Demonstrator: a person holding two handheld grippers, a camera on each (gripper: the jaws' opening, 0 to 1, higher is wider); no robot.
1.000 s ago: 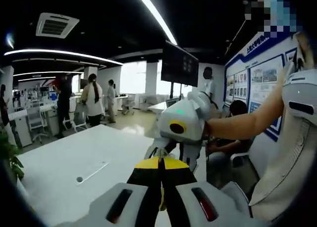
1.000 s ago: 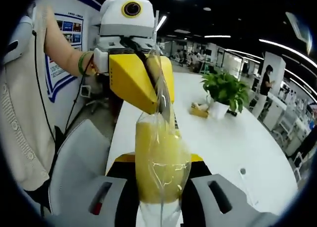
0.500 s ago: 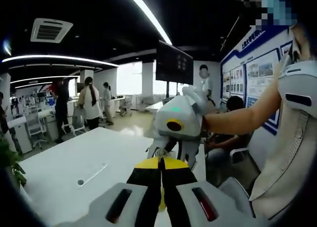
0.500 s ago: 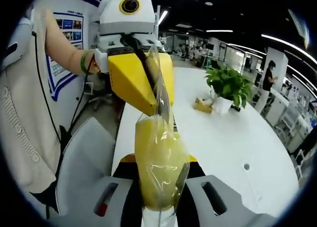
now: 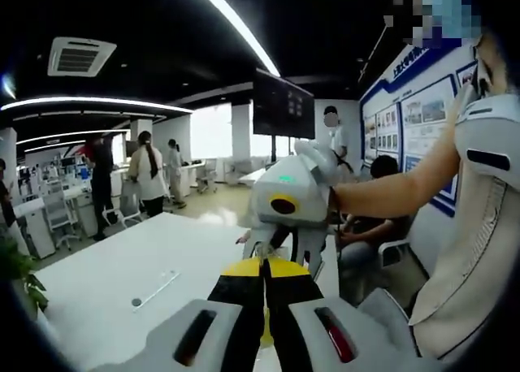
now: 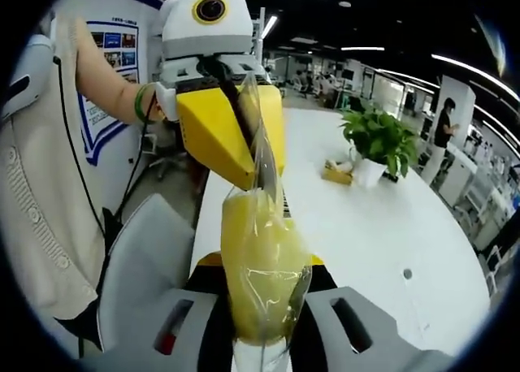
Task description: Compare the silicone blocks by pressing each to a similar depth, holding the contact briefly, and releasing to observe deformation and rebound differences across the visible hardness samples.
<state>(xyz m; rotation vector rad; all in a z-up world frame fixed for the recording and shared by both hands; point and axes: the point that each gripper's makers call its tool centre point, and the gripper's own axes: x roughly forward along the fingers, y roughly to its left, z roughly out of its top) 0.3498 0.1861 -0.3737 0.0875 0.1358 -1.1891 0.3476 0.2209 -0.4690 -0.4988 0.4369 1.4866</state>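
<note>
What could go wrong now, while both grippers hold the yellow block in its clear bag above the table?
1. The left gripper seems to pinch only the thin top of the clear bag; the film may slip or tear.
2. If the right gripper also loosens, the yellow block could drop onto the white table.

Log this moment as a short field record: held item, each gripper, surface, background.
held item: yellow block in a clear bag, held up above the table
right gripper: shut on the bag's lower part
left gripper: yellow jaws pinching the bag's top
surface: white table
on table: potted plant
background: open office, wall screen, people standing
</note>
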